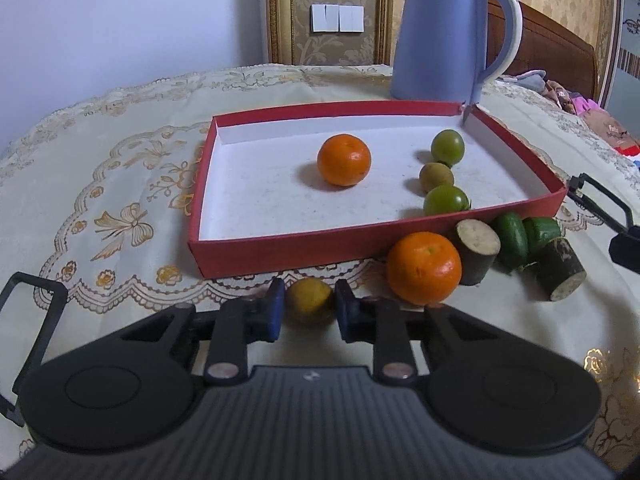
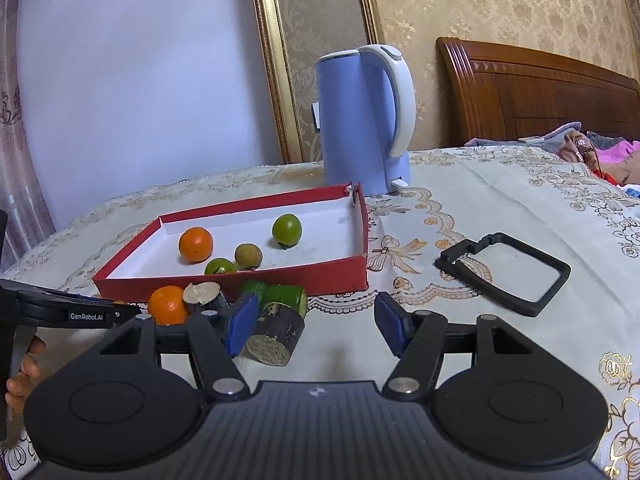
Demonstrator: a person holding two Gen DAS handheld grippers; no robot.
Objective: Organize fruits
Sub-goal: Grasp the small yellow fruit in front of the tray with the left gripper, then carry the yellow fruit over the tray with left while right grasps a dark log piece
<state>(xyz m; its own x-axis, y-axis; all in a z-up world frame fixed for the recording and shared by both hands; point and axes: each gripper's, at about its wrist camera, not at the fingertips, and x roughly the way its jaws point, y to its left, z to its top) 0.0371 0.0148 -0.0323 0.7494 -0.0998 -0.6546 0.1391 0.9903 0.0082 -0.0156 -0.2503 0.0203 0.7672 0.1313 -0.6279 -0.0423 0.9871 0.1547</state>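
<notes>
A red tray (image 1: pixel 280 254) (image 2: pixel 224 282) holds an orange (image 1: pixel 344 161) (image 2: pixel 195 243), two green fruits (image 1: pixel 447 143) (image 1: pixel 446 200) and a brown one (image 1: pixel 436 176). In front of the tray lie a second orange (image 1: pixel 424 268) (image 2: pixel 167 304), two dark cut stalk pieces (image 1: pixel 478 250) (image 1: pixel 560 274) and green pieces (image 1: pixel 510 236). My left gripper (image 1: pixel 309 304) is shut on a small yellow fruit (image 1: pixel 310 300) at the tray's near wall. My right gripper (image 2: pixel 314 326) is open, its left pad (image 2: pixel 240 324) beside a dark stalk piece (image 2: pixel 276 336).
A blue kettle (image 1: pixel 440 36) (image 2: pixel 360 120) stands behind the tray. A black rectangular frame (image 2: pixel 504 276) lies on the embroidered tablecloth (image 1: pixel 120 200) to the right. A bed with clothes (image 2: pixel 580 148) is at the far right.
</notes>
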